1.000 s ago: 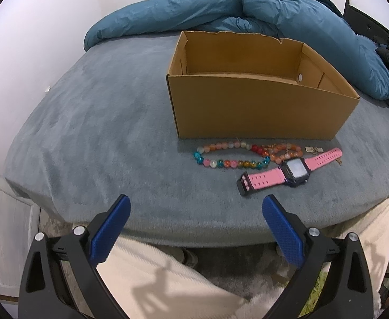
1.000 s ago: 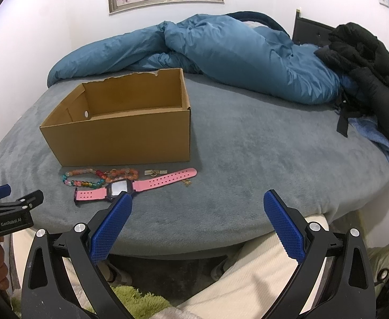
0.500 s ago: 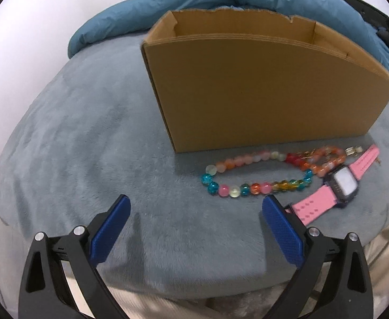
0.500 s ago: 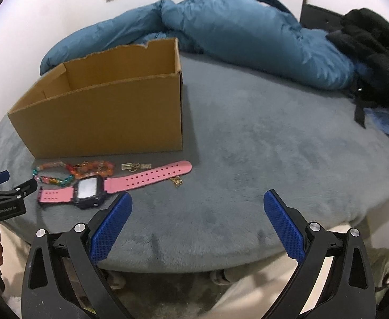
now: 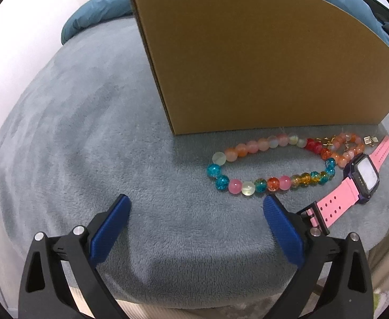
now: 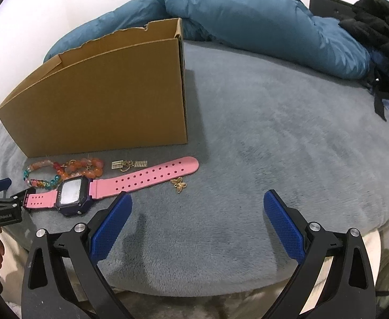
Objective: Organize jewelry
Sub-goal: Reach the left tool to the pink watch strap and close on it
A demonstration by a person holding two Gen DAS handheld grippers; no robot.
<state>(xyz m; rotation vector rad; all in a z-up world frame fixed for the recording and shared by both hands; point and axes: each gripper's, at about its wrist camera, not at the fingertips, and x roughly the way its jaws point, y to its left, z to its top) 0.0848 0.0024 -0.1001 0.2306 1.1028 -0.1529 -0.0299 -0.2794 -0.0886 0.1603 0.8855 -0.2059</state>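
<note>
The jewelry lies in a loose row on the grey bed cover [image 6: 260, 122], just in front of the long wall of the cardboard box [image 6: 101, 101]. Farthest to my left is the multicoloured bead bracelet [image 5: 268, 164], a ring of blue, pink, orange and clear beads lying flat. Touching its right end is a smaller orange bead bracelet [image 6: 88, 166], bunched up with a bit of gold chain in it. The pink watch [image 6: 109, 186] lies flat in front of that, face up, its dark case against the orange beads and its long strap running off to my right. Between the strap and the box sits a small gold clasp piece [image 6: 129, 164], and just beyond the strap, on the near side, a gold butterfly charm [image 6: 179, 184] lies alone.

My left tool [image 5: 195, 210] hovers low over the cover with its blue pads spread wide and nothing between them, near the multicoloured beads. My right tool [image 6: 196, 204] is likewise spread wide and empty, near the watch strap and charm. A blue duvet [image 6: 247, 26] is heaped behind the box, with dark clothing [image 6: 380, 32] to the right.
</note>
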